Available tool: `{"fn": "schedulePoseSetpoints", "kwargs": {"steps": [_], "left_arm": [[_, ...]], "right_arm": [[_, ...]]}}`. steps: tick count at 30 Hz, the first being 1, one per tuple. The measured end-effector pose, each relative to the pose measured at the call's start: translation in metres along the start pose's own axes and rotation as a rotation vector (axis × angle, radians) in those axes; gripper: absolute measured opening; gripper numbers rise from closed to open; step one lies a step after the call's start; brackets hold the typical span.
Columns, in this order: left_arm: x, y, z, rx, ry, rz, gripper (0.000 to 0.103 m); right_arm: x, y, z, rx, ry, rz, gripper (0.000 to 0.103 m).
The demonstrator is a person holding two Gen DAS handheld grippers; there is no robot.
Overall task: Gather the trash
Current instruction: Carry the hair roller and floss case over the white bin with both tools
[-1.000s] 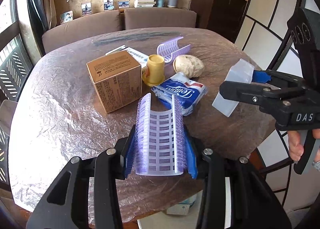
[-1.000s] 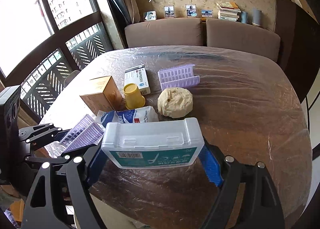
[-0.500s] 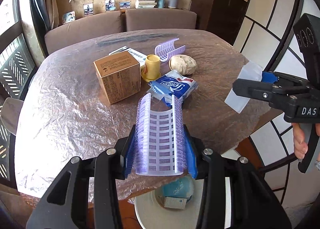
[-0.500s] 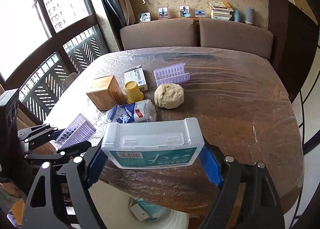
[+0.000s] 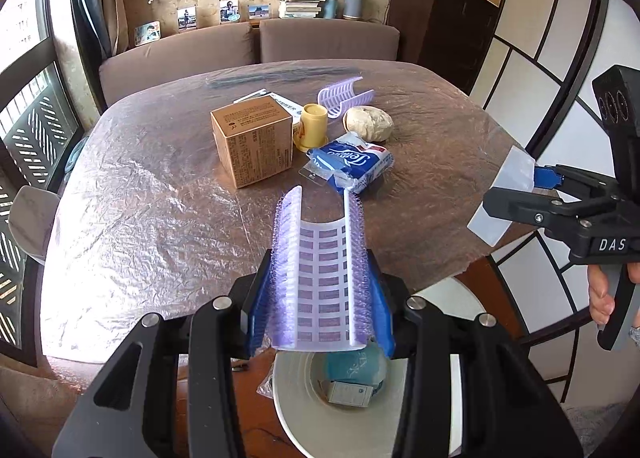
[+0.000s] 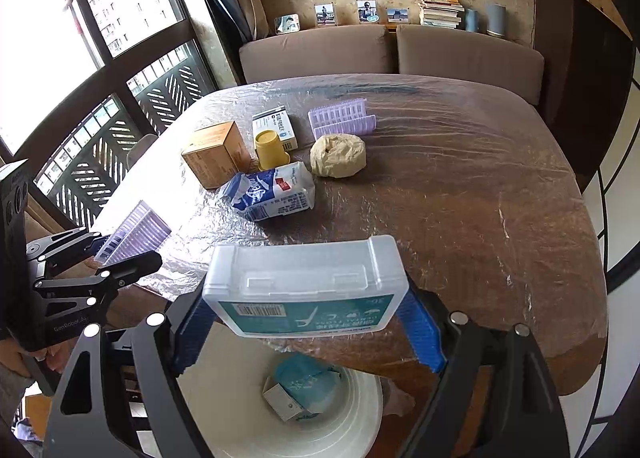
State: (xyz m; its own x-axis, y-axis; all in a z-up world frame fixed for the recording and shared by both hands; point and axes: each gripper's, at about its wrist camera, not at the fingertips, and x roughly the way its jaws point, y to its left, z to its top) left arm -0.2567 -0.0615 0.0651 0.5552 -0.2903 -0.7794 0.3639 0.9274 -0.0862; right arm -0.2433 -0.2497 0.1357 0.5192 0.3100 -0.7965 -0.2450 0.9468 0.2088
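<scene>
While both grippers hang past the near edge of the table [image 5: 132,242], each is clamped on a piece of trash above the white bin [image 5: 308,418]. The left gripper [image 5: 320,290] has its blue pads pressed against the two bristled sides of a purple hair-roller sheet [image 5: 320,270], which curves upward between the fingers; seen from the left wrist camera, the sheet's lower edge sits directly over the bin's rim. The right gripper [image 6: 308,322] squeezes a clear plastic floss box [image 6: 308,286] by its short ends — teal label facing down toward the bin — with the box held level and partly over the bin's opening.

Inside the bin lie a teal packet [image 6: 304,378] and a small grey carton [image 6: 280,402], touching each other at the bottom.

More items sit on the table, farther from the bin, on its crinkled plastic cover. A blue-and-white tissue pack [image 5: 352,166] is nearest the bin. Beyond it stand a brown cardboard box [image 5: 252,142] and a yellow cup [image 5: 312,126], upside down, just beside each other. A crumpled beige wad [image 5: 368,124] rests to the right of the cup, and a second purple roller sheet [image 5: 344,94] lies past the wad. A white medicine box [image 6: 276,126] lies flat behind the cup — well away from the bin.
</scene>
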Motion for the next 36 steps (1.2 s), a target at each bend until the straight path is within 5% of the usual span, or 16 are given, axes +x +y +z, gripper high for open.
{"fn": "schedulePoseSetpoints", "kwargs": {"steps": [36], "left_arm": [[0.007, -0.042, -0.077, 0.072, 0.175, -0.035, 0.044]], "right_arm": [[-0.005, 0.024, -0.087, -0.121, 0.187, 0.067, 0.081]]}}
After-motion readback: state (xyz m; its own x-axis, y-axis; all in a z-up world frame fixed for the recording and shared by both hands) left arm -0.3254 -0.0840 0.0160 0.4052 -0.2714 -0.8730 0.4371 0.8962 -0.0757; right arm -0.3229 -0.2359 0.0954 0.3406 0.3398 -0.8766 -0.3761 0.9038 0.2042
